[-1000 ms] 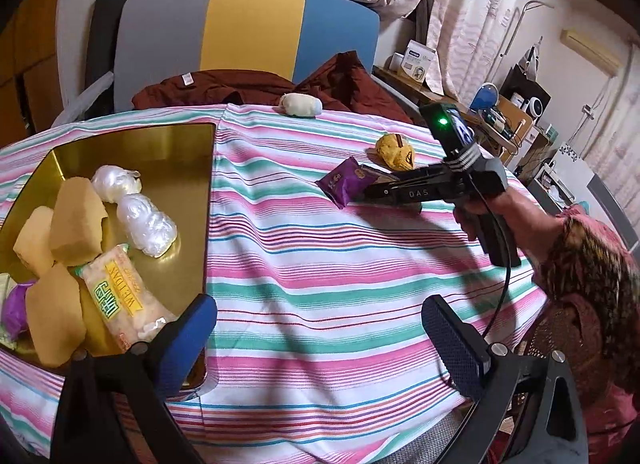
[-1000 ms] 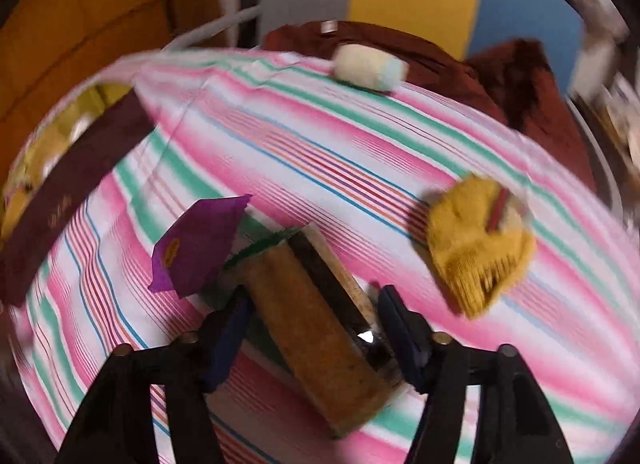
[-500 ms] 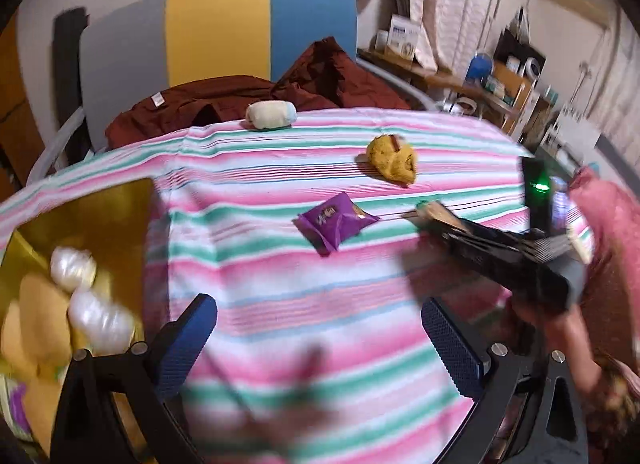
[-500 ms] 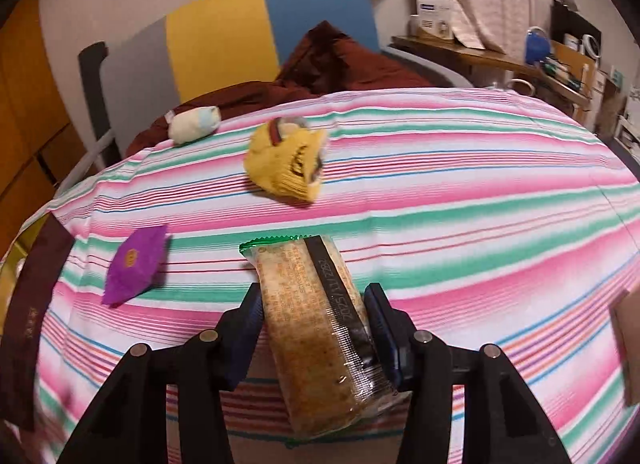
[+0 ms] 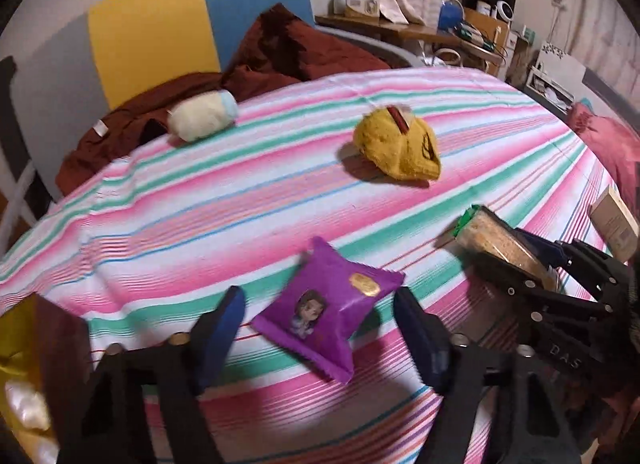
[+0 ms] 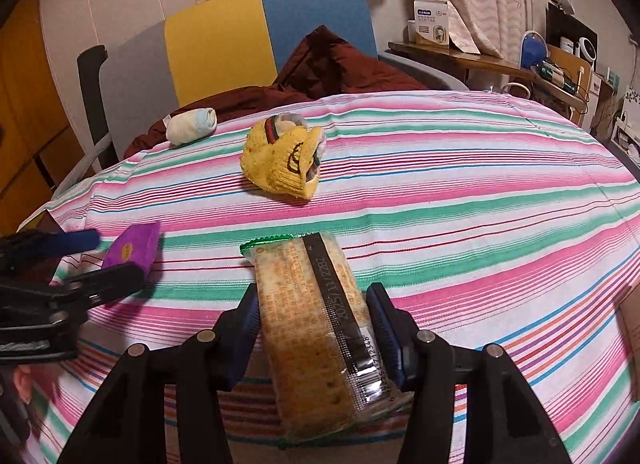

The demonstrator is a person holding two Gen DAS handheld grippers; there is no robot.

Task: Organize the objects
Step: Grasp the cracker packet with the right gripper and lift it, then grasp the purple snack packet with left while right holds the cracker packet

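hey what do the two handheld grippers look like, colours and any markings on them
Both are black, angular frames studded with silver bolts. The left gripper and the right gripper each carry two fingers faced with ribbed dark-blue pads. The right one's body shows pale lettering reading "DAS" in the left wrist view.

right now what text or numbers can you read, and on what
"2025/11/22B2" on the dark strip of the clear-wrapped cracker pack.
"DAS" on the black right gripper body.
Purple foil snack packet: gold label too small to read.
White box on the far shelf: print blurred.
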